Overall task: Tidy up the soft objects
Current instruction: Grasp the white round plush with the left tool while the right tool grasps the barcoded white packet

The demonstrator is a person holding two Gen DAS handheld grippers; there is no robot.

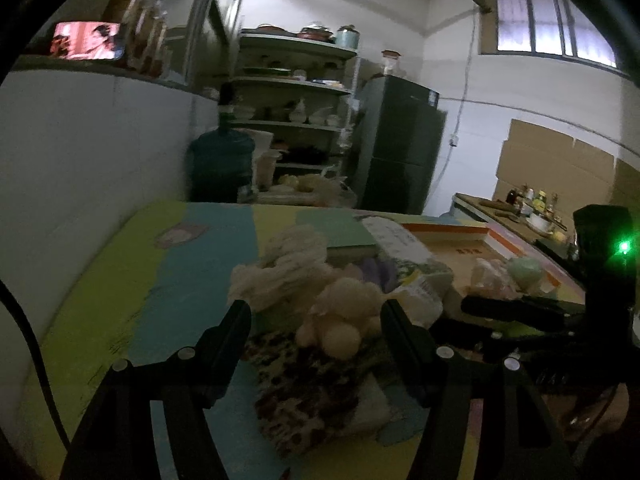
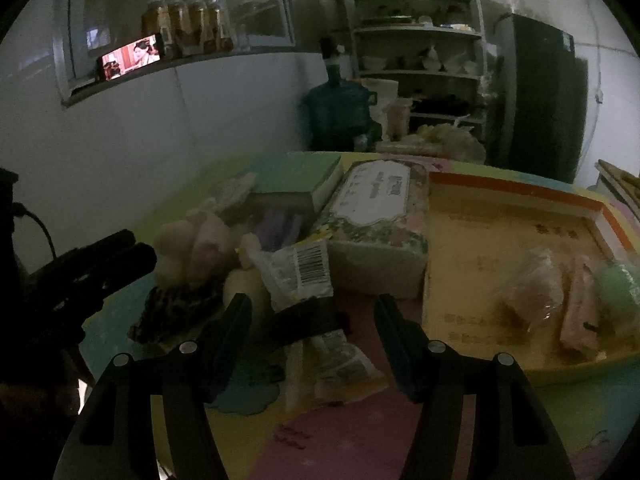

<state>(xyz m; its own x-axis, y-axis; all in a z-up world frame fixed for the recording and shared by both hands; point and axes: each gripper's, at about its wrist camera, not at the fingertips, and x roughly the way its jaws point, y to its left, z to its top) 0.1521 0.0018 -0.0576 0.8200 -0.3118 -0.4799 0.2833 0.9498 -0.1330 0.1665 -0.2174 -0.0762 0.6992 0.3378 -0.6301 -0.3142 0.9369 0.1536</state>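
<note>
Both the left gripper (image 1: 316, 316) and right gripper (image 2: 314, 312) hang spread over the near pile, so the plush (image 1: 340, 316) could snag the packet (image 2: 296, 272) beside it and drag it along.

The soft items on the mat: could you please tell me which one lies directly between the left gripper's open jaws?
The cream plush toy, resting on the leopard-print cloth; the white yarn bundle sits farther back.
</note>
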